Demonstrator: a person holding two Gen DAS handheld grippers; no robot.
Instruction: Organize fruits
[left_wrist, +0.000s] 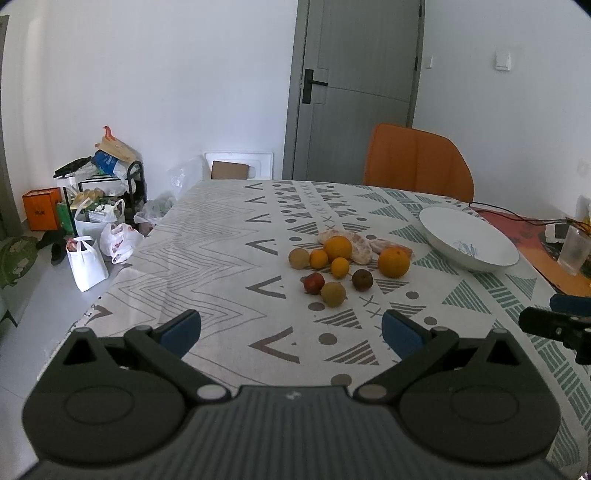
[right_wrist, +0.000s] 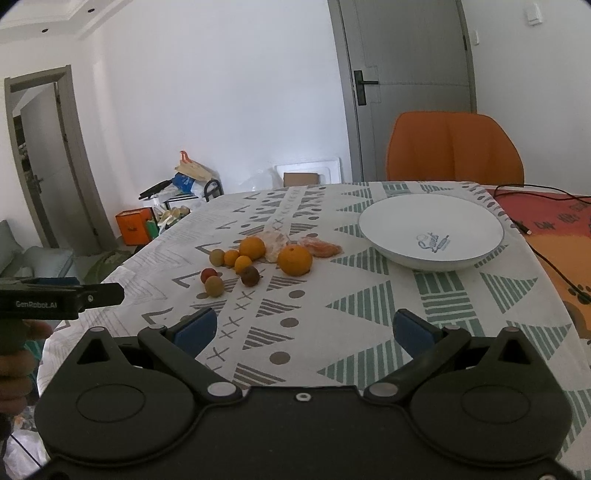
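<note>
Nearest the cameras, the left hand-held gripper (left_wrist: 291, 330) is hovering above the patterned worktop (left_wrist: 221, 266) with its blue-padded fingers (left_wrist: 181, 332) spread wide and nothing between them; the right hand-held gripper (right_wrist: 303, 332) is hanging alongside, its jaws likewise parted and empty; in the right wrist view a hand (right_wrist: 16, 354) is showing at the left edge, wrapped around the left tool's handle.

Further out, the fruits are lying loose in a cluster on the cloth, well ahead of both grippers; a greenish-brown round fruit (left_wrist: 333, 294) is sitting closest, just beside a small red fruit (left_wrist: 314, 283); a dark brown fruit (left_wrist: 362, 279) is resting to their right; behind them two small oranges (left_wrist: 340, 267) are touching or nearly so, with another dull green fruit (left_wrist: 299, 258) to the left; a large orange (left_wrist: 393, 262) is standing at the right of the group, and a second large one (left_wrist: 338, 248) is sitting at the back against some peeled citrus segments (left_wrist: 360, 249).

To the right of the cluster, apart from it, a white bowl (right_wrist: 391, 218) is lying empty; a black cable (right_wrist: 546, 258) is trailing across the orange mat beyond it.

At the far side an orange chair (right_wrist: 454, 147) is standing at the worktop's edge, in front of a grey door (right_wrist: 406, 74).
</note>
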